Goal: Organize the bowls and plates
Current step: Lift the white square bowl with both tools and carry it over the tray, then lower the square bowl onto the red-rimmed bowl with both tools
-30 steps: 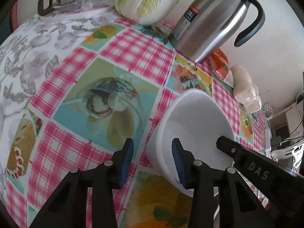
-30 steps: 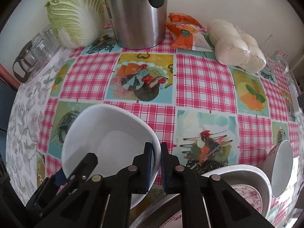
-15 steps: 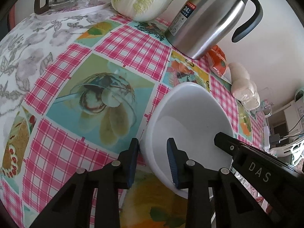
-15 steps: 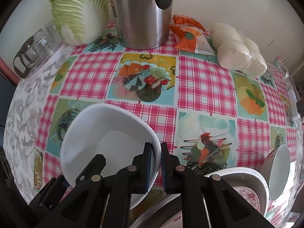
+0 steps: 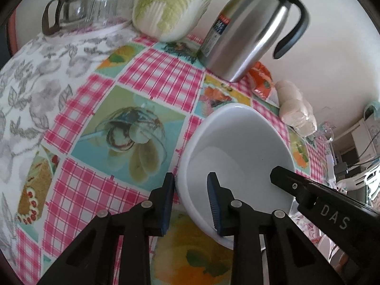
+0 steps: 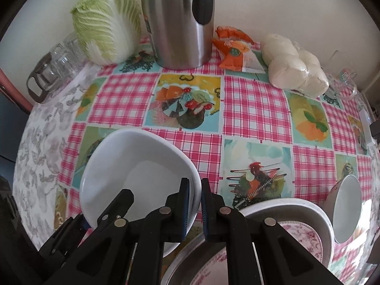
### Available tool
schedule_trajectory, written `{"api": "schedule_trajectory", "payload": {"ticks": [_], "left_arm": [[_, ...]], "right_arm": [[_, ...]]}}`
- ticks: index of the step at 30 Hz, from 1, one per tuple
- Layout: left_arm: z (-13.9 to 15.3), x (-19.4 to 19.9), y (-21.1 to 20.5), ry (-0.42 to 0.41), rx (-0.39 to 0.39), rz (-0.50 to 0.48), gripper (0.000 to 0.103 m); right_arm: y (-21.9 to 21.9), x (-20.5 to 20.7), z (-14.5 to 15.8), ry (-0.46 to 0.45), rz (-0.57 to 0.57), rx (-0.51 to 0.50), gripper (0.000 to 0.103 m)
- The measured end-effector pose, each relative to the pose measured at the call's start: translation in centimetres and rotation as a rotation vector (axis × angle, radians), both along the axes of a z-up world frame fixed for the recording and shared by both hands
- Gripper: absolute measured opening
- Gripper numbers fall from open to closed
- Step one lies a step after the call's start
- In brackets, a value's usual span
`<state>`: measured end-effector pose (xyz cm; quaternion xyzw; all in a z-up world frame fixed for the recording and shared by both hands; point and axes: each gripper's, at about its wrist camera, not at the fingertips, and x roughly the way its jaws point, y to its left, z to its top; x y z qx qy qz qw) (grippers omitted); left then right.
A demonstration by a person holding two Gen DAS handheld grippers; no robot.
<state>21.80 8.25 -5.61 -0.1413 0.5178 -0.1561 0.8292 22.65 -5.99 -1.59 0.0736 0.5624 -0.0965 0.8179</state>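
A white bowl (image 5: 239,152) is held tilted over the checked tablecloth, seen also in the right wrist view (image 6: 140,173). My left gripper (image 5: 191,201) straddles its near left rim, one finger outside and one inside, with a gap still between pad and wall. My right gripper (image 6: 195,204) is shut on the bowl's right rim. A grey-white bowl with a pink floral plate inside (image 6: 296,225) sits at the lower right, and a small white cup (image 6: 346,209) lies tilted beside it.
A steel thermos jug (image 6: 178,21), a Chinese cabbage (image 6: 106,21), glassware on a tray (image 6: 54,68), an orange snack packet (image 6: 232,52) and a bag of white buns (image 6: 294,71) stand along the back wall. A metal basin rim (image 6: 190,256) lies under my right gripper.
My left gripper has narrowed from wide open to straddle the bowl's rim. The right gripper kept its grip and the bowl shifted a little.
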Motion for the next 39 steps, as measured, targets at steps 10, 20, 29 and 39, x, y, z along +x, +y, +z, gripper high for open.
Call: {"api": "schedule_trajectory", "payload": {"ticks": [10,20,29,39], "left_arm": [[6.5,-3.8,-0.8,-0.133,0.04,-0.013,0.029],[11.4,-8.6,-2.2,-0.216,0.017,-0.054,0.029],[12.5,-12.8,-3.6,-0.249,0.028,-0.098,0.029],[11.9,-16.2,-5.0,-0.272,0.096,-0.136,0.029]], "right_arm": [[-1.2,-3.8,5.4,-0.102,0.003,0.042,0.01],[-3.6,-10.0,10.2,-0.189,-0.032,0.09,0.01],[-5.5,-15.1,11.5,-0.233,-0.06,0.12,0.011],[-7.2,-19.1,9.2,-0.24,-0.1,0.177,0.011]]}}
